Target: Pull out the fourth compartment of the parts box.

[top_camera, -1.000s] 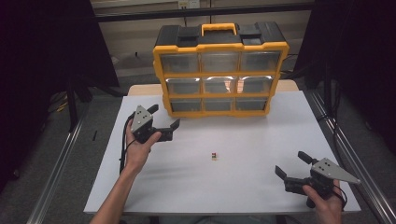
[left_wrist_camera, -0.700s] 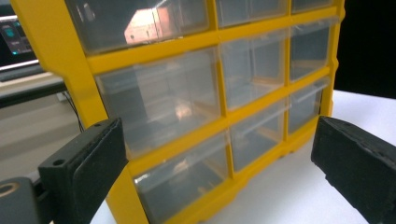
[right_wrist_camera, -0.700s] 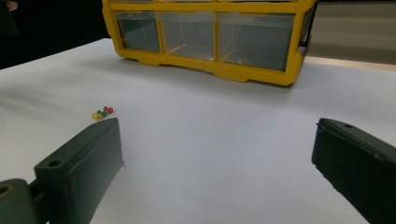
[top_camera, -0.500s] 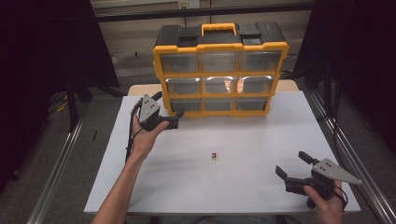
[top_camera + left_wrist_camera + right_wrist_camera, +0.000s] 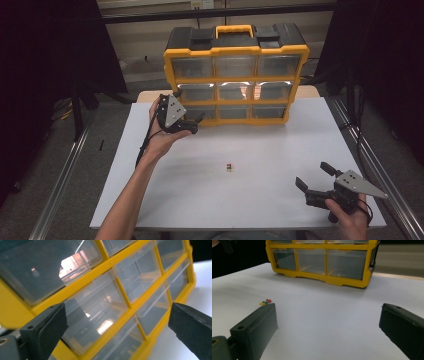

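Note:
A yellow and black drawer cabinet [image 5: 235,75] with clear drawers stands upright at the back of the white table [image 5: 280,150]. My left gripper [image 5: 192,121] is open and held up close to the cabinet's lower left drawers [image 5: 95,310], with nothing between its jaws. A small cluster of red, green and yellow beads [image 5: 228,166] lies near the table's middle; the same beads [image 5: 265,302] sit just beyond my right gripper's left jaw. My right gripper [image 5: 315,177] is open and low near the table's front right corner, pointing toward the cabinet [image 5: 322,260].
Metal rails [image 5: 60,185] run along both sides of the table, with dark floor beyond. The table's front edge [image 5: 225,227] is close to my right hand. Bare white surface lies between the beads and the cabinet.
My left gripper has risen and moved right and back, from the table's left side up to the cabinet's lower left drawers. The right gripper has stayed put.

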`<state>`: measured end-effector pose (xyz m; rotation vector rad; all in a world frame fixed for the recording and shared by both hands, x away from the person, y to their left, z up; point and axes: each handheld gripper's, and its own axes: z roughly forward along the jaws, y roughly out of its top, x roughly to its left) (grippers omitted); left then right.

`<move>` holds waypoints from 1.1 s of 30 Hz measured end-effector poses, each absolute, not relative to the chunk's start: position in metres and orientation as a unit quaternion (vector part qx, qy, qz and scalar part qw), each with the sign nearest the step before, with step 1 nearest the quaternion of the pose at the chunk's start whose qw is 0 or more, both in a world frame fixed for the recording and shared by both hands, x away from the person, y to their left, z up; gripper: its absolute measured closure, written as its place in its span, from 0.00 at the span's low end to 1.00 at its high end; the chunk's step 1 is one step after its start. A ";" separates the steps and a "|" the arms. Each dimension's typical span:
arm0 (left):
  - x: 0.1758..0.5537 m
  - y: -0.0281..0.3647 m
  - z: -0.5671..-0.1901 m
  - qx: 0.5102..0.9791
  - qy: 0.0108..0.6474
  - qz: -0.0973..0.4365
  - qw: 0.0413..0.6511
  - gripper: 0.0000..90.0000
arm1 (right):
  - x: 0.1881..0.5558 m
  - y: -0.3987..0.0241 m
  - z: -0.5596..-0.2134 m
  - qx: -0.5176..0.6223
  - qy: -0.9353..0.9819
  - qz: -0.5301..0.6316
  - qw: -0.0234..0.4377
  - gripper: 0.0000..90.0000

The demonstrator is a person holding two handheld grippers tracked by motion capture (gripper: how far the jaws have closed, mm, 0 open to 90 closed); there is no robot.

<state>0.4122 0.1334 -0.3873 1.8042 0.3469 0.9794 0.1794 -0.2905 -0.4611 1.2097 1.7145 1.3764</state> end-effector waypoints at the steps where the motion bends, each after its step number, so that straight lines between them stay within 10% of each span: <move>1: 0.412 0.132 -0.386 0.751 0.130 0.421 0.491 0.03 | 0.179 -0.290 -0.461 0.459 0.649 0.521 0.311 0.02; 33: 0.415 0.087 -0.380 0.730 -0.064 0.640 0.231 0.27 | 0.178 -0.291 -0.461 0.455 0.651 0.522 0.310 0.02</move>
